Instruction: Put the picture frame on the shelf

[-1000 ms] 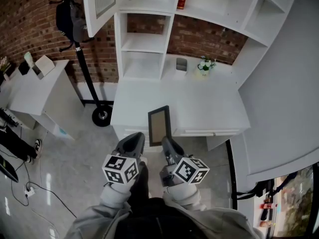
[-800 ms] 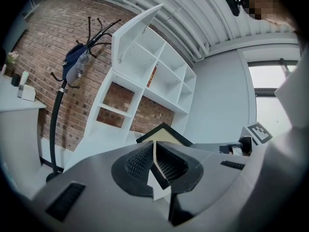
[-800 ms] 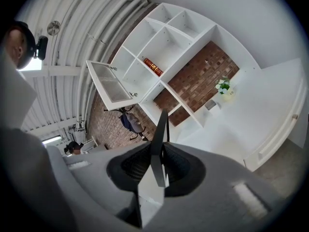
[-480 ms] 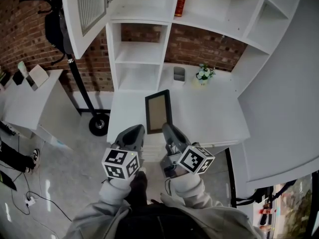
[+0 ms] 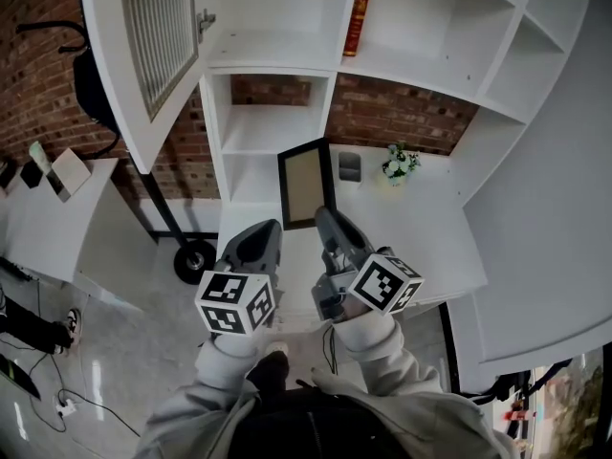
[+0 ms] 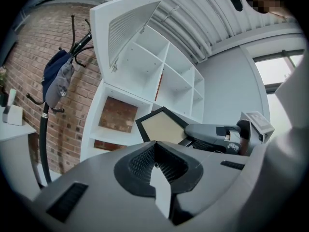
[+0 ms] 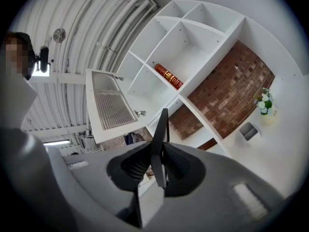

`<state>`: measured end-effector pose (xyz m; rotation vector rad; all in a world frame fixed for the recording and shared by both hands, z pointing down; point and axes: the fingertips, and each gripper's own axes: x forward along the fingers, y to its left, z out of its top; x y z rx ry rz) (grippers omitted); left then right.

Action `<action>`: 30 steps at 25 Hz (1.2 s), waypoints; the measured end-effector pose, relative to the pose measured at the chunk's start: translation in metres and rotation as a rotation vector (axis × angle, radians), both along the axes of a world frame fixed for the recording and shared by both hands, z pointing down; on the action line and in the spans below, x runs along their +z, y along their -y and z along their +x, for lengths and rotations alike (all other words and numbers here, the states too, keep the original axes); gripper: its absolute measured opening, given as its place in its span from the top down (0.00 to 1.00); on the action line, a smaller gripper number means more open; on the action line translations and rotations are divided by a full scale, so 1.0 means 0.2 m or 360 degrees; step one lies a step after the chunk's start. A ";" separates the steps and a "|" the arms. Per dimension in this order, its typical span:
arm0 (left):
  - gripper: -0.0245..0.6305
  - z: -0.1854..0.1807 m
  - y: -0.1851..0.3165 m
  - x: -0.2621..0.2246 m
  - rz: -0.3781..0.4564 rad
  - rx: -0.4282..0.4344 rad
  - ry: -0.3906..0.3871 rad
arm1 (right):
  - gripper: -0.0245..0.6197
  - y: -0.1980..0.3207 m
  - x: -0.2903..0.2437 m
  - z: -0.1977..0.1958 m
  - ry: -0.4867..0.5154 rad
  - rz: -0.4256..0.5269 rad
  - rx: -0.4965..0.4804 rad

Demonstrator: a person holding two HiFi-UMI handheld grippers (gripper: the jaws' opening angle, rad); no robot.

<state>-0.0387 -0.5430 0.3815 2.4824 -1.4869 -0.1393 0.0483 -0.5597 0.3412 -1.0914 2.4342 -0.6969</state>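
The picture frame (image 5: 306, 185) is black-edged with a tan panel and stands upright above the near part of the white desk (image 5: 421, 228). My right gripper (image 5: 326, 222) is shut on its lower edge. In the right gripper view the frame (image 7: 160, 139) shows edge-on between the ribbed pads. The left gripper view shows the frame (image 6: 161, 128) and the right gripper's jaws from the side. My left gripper (image 5: 264, 235) hovers just left of the frame, jaws together and empty. The white shelf unit (image 5: 271, 113) with open compartments rises right behind the frame.
A red book (image 5: 360, 8) leans in an upper compartment. An open louvred cabinet door (image 5: 143, 46) juts out at upper left. A small flower pot (image 5: 400, 163) and a grey cup (image 5: 349, 166) stand at the desk's back. A coat stand (image 5: 91, 94) and a side table (image 5: 57, 208) are left.
Both grippers have moved forward and up, carrying the frame from the desk's front edge to just before the shelf compartments. The grip on the frame is unchanged.
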 end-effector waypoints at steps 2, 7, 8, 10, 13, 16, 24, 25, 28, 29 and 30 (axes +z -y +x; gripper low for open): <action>0.96 -0.03 0.06 -0.07 0.0031 -0.0004 -0.0010 | 0.86 0.09 -0.07 -0.02 0.0039 0.0013 -0.0014; 0.96 -0.08 0.18 -0.21 0.0097 -0.0012 -0.0036 | 0.86 0.24 -0.24 -0.10 0.0160 0.0037 -0.0118; 0.96 -0.08 0.19 -0.24 0.0109 -0.0012 -0.0032 | 0.86 0.27 -0.27 -0.11 0.0183 0.0043 -0.0135; 0.96 -0.08 0.22 -0.29 0.0127 -0.0012 -0.0023 | 0.86 0.32 -0.32 -0.12 0.0221 0.0037 -0.0146; 0.96 -0.09 0.26 -0.35 0.0145 -0.0013 -0.0032 | 0.86 0.39 -0.37 -0.13 0.0264 0.0007 -0.0149; 0.96 -0.07 0.30 -0.42 0.0171 -0.0011 -0.0040 | 0.86 0.44 -0.44 -0.16 0.0267 0.0027 -0.0177; 0.96 -0.04 0.43 -0.63 0.0244 -0.0011 -0.0033 | 0.86 0.61 -0.55 -0.16 0.0306 -0.0057 -0.0133; 0.96 -0.05 0.45 -0.65 0.0258 -0.0015 -0.0025 | 0.86 0.64 -0.55 -0.16 0.0323 -0.0075 -0.0128; 0.96 -0.05 0.52 -0.72 0.0284 -0.0020 -0.0003 | 0.86 0.75 -0.58 -0.18 0.0415 -0.0127 -0.0138; 0.96 -0.05 0.54 -0.73 0.0289 -0.0020 0.0005 | 0.86 0.78 -0.59 -0.19 0.0462 -0.0142 -0.0154; 0.96 -0.06 0.56 -0.75 0.0295 -0.0021 0.0015 | 0.86 0.81 -0.60 -0.20 0.0505 -0.0153 -0.0171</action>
